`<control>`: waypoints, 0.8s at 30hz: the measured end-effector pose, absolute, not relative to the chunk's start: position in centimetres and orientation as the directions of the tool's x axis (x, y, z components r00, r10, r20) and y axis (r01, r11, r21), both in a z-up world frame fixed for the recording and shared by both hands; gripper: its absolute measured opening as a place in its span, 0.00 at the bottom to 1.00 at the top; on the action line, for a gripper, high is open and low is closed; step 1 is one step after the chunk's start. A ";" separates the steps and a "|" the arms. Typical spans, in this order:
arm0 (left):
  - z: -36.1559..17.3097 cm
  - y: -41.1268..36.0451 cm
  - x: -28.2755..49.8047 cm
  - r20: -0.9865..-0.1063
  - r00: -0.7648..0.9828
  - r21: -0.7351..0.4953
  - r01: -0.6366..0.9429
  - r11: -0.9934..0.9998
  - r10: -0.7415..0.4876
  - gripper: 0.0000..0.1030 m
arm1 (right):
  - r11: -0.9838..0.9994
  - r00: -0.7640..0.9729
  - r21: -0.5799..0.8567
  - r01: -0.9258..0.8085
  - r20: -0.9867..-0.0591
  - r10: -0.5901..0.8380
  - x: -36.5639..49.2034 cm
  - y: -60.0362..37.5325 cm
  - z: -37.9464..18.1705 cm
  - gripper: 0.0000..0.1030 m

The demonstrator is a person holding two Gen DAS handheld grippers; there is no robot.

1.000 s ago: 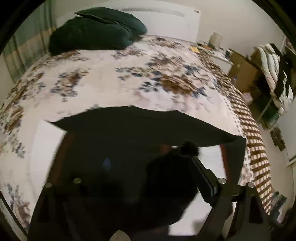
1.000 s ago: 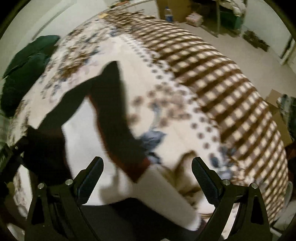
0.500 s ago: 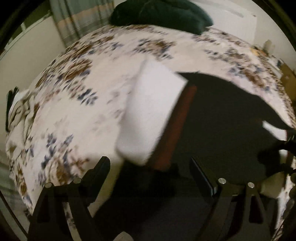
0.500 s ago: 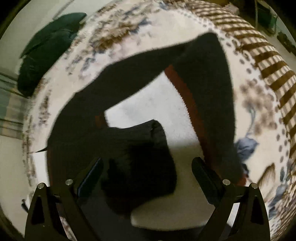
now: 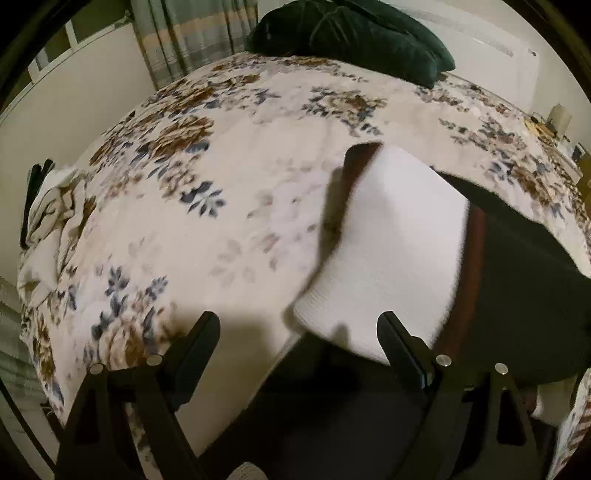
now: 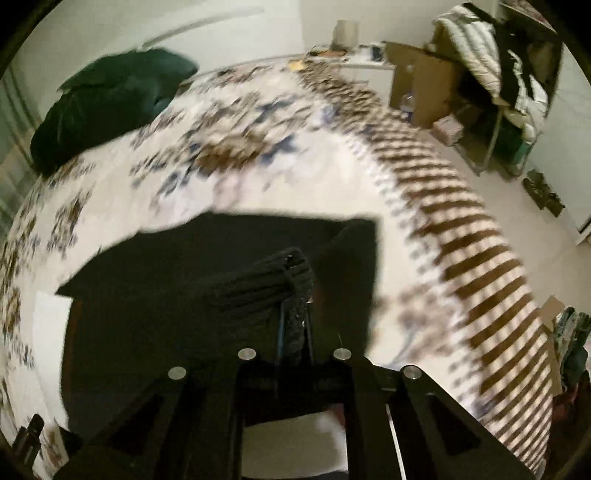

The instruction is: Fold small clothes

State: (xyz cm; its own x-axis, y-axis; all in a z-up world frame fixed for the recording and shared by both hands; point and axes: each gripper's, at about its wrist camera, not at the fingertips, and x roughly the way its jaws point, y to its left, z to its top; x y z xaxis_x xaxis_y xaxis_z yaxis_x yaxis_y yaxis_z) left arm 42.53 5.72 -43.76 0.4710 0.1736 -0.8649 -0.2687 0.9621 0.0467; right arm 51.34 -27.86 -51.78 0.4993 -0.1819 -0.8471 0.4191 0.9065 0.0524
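A small garment in black, white and dark red lies on the floral bedspread. In the left wrist view its white sleeve [image 5: 391,254] lies folded over beside the black body [image 5: 528,302], with a dark red band between them. My left gripper [image 5: 295,332] is open and empty, just short of the sleeve's near end. In the right wrist view my right gripper [image 6: 295,325] is shut on a bunched black ribbed edge [image 6: 269,284] of the garment, over the black body [image 6: 166,314].
The floral bedspread [image 5: 192,206] covers the bed; a dark green pillow [image 5: 351,33] lies at its head. Crumpled cloth [image 5: 51,214] lies at the left edge. Beyond the striped bed border [image 6: 476,266] stand cardboard boxes [image 6: 421,88] and a loaded clothes rack [image 6: 509,77].
My right gripper has closed on the garment's black ribbed edge and swung round towards the bed's head. My left gripper stays open and has drawn back to the left of the white sleeve.
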 end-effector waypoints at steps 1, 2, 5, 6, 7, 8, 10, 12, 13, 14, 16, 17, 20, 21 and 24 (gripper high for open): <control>-43.7 5.5 43.1 -0.865 0.474 0.035 -0.267 0.963 0.163 0.84 | 0.900 0.492 0.048 0.433 -0.850 -0.191 51.5 -28.8 -51.6 0.10; -43.6 5.3 43.7 -0.864 0.480 0.022 -0.265 0.964 0.152 0.84 | 0.892 0.472 0.045 0.451 -0.860 -0.195 51.8 -30.4 -51.8 0.10; -43.4 4.9 45.7 -0.857 0.495 0.008 -0.257 0.966 0.139 0.84 | 0.872 0.412 0.054 0.487 -0.894 -0.175 51.9 -33.4 -53.0 0.10; -43.4 4.8 46.4 -0.854 0.500 0.012 -0.254 0.967 0.142 0.84 | 0.867 0.400 0.063 0.495 -0.902 -0.162 51.5 -34.0 -53.4 0.10; -43.5 4.6 47.1 -0.853 0.503 0.015 -0.246 0.969 0.141 0.84 | 0.859 0.377 0.075 0.506 -0.915 -0.142 51.2 -34.7 -54.1 0.10; -43.7 4.5 47.9 -0.852 0.504 0.023 -0.239 0.971 0.144 0.84 | 0.855 0.364 0.084 0.512 -0.923 -0.127 50.6 -35.2 -54.7 0.10; -44.2 4.2 49.5 -0.849 0.508 0.037 -0.220 0.975 0.147 0.84 | 0.847 0.338 0.109 0.520 -0.937 -0.087 50.0 -35.8 -55.9 0.11; -45.1 3.9 51.0 -0.853 0.495 0.073 -0.200 0.977 0.164 0.84 | 0.824 0.314 0.182 0.536 -0.949 0.005 49.6 -36.7 -57.7 0.16; -45.8 3.9 51.8 -0.862 0.479 0.085 -0.183 0.979 0.164 0.84 | 0.804 0.316 0.224 0.551 -0.947 0.047 49.5 -37.3 -58.3 0.23; -46.4 4.0 52.3 -0.869 0.468 0.089 -0.174 0.981 0.161 0.85 | 0.767 0.324 0.278 0.579 -0.941 0.096 48.9 -38.4 -58.8 0.26; -47.4 4.1 52.9 -0.877 0.452 0.102 -0.152 0.983 0.161 0.89 | 0.717 0.354 0.337 0.610 -0.926 0.135 48.0 -39.6 -59.0 0.46; -47.9 4.2 53.0 -0.881 0.445 0.108 -0.140 0.984 0.160 0.91 | 0.680 0.392 0.386 0.623 -0.907 0.156 47.2 -40.3 -58.9 0.50; -49.1 4.6 52.8 -0.894 0.424 0.101 -0.126 0.987 0.146 0.92 | 0.656 0.412 0.441 0.612 -0.886 0.211 46.5 -40.5 -59.7 0.53; -49.3 4.6 52.8 -0.897 0.420 0.097 -0.125 0.987 0.141 0.92 | 0.657 0.400 0.443 0.610 -0.888 0.227 46.6 -40.3 -60.2 0.53; -49.3 4.9 52.5 -0.897 0.422 0.088 -0.127 0.988 0.134 0.92 | 0.660 0.400 0.463 0.592 -0.880 0.257 46.6 -39.2 -61.2 0.29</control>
State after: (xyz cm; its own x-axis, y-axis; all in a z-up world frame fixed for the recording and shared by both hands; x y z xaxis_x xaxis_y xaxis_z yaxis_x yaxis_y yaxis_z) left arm 52.50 4.85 -49.30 0.4220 0.1341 -0.8966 -0.1272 0.9880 0.0879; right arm 46.56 -39.23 -61.19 0.4003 0.2574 -0.8795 0.5922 0.6598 0.4626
